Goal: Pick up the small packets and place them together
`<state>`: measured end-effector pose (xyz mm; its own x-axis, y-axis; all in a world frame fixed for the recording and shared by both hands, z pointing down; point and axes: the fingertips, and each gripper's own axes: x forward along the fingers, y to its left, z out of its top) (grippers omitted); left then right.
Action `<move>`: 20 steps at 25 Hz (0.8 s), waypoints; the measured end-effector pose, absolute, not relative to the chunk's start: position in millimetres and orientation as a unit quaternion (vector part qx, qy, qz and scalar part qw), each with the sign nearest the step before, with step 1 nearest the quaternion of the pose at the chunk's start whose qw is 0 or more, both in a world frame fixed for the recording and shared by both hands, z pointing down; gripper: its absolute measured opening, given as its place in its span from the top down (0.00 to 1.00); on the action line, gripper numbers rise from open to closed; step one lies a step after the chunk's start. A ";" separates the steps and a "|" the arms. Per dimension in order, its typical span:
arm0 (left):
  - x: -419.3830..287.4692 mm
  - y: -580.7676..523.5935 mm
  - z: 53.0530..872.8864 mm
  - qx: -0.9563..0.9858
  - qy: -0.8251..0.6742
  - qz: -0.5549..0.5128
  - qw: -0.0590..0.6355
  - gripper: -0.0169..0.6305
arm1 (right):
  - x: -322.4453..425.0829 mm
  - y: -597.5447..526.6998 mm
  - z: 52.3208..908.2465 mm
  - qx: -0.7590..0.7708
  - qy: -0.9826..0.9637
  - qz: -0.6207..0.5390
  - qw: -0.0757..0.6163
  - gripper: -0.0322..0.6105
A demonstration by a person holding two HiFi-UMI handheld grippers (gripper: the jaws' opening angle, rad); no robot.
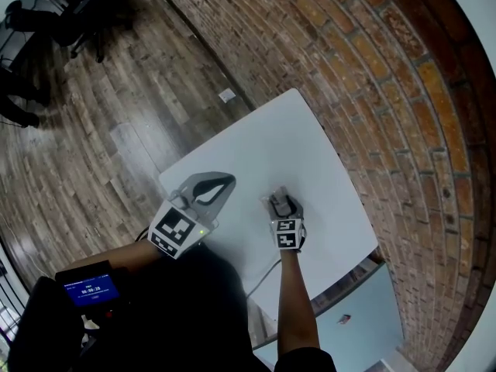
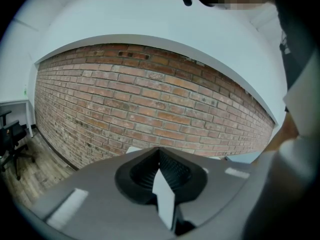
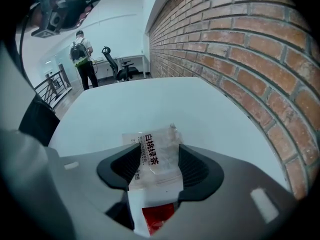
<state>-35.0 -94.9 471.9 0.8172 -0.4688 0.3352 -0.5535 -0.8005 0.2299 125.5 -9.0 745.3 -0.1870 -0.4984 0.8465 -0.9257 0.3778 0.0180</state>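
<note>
Left gripper (image 1: 226, 183): fingers clenched on a white packet (image 2: 165, 199). Right gripper (image 1: 284, 202), at its 3 o'clock: fingers released and apart, printed packet (image 3: 156, 156) between them, over the white tabletop (image 1: 271, 142).

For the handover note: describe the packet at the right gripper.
White table by the brick wall, between the right gripper's jaws. The clear packet there has black print and a red end; the left gripper's white packet is plain.
</note>
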 end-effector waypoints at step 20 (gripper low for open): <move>-31.2 -93.1 475.8 0.938 -0.269 0.138 0.169 0.97 | 107.7 -11.4 736.7 0.485 -0.734 0.243 0.409 0.59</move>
